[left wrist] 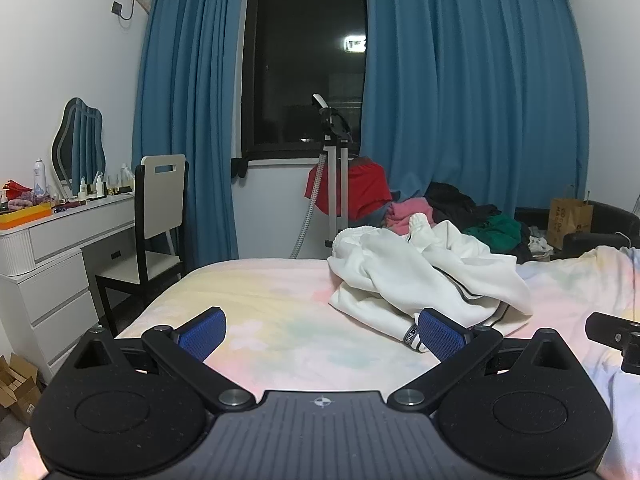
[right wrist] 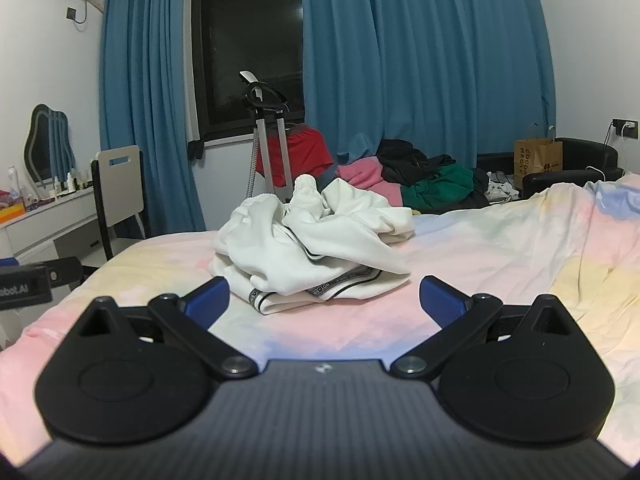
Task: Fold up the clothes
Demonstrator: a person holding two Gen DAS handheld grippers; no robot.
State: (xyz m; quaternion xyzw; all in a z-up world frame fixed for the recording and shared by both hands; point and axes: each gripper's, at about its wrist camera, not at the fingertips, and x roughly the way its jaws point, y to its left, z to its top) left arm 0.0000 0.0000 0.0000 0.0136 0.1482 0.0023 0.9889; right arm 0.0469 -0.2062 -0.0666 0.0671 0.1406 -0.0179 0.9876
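Observation:
A crumpled white garment (left wrist: 424,276) with thin dark stripes lies in a heap on the pastel bedspread (left wrist: 280,320). It also shows in the right wrist view (right wrist: 308,240), straight ahead. My left gripper (left wrist: 322,330) is open and empty, low over the bed, with its right blue pad (left wrist: 442,334) next to the garment's striped cuff. My right gripper (right wrist: 324,300) is open and empty, just short of the garment's near edge. Part of the right gripper (left wrist: 614,336) shows at the right edge of the left wrist view.
A pile of red, pink, black and green clothes (right wrist: 424,176) lies beyond the bed. A garment steamer stand (left wrist: 334,184) stands by the window. A white dresser (left wrist: 60,248) and chair (left wrist: 160,216) are to the left. A paper bag (right wrist: 538,156) sits on a black seat.

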